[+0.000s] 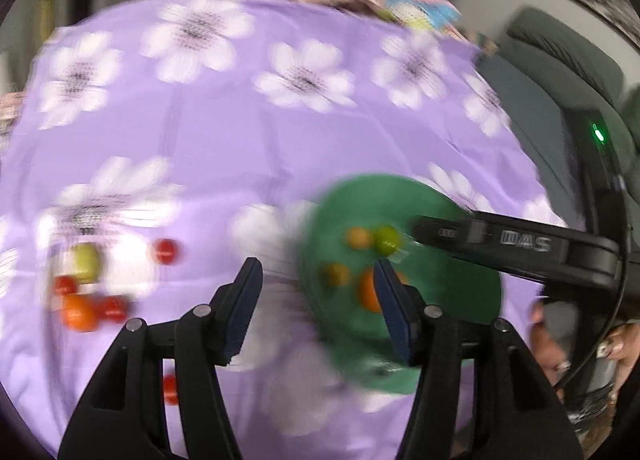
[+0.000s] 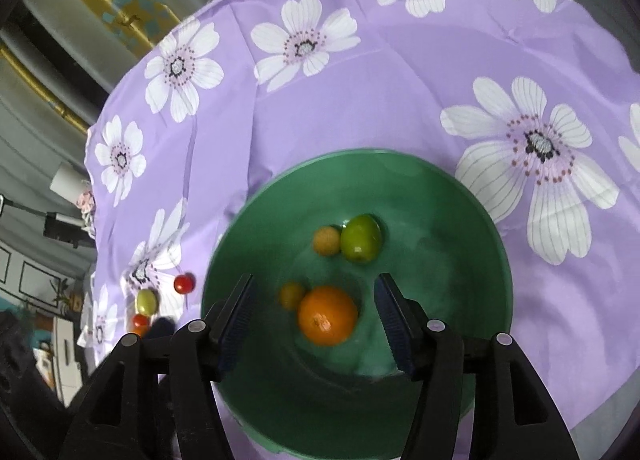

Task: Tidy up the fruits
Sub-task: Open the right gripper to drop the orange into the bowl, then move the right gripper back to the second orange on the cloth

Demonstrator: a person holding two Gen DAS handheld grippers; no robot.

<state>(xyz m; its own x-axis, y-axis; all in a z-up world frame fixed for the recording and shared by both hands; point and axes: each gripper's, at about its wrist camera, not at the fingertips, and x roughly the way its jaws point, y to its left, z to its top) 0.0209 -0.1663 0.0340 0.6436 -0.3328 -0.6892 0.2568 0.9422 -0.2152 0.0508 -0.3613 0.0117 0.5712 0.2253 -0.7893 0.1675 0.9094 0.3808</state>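
In the right wrist view my right gripper (image 2: 316,280) hangs open over a green bowl (image 2: 480,220), its pads touching nothing. Below it in the bowl lie a large orange (image 2: 328,314), a green fruit (image 2: 360,238) and two small yellow-orange fruits (image 2: 326,241). The blurred left wrist view shows my left gripper (image 1: 316,266) open and empty above the purple cloth, at the bowl's (image 1: 460,320) left rim. Loose on the cloth to the left are a green fruit (image 1: 85,262), an orange (image 1: 78,312) and several red tomatoes (image 1: 166,251).
A purple cloth with white flowers (image 2: 400,80) covers the table. The right gripper's black housing (image 1: 520,248) reaches over the bowl from the right, with a hand (image 1: 560,344) behind it. A grey armchair (image 1: 560,60) stands past the table's right edge.
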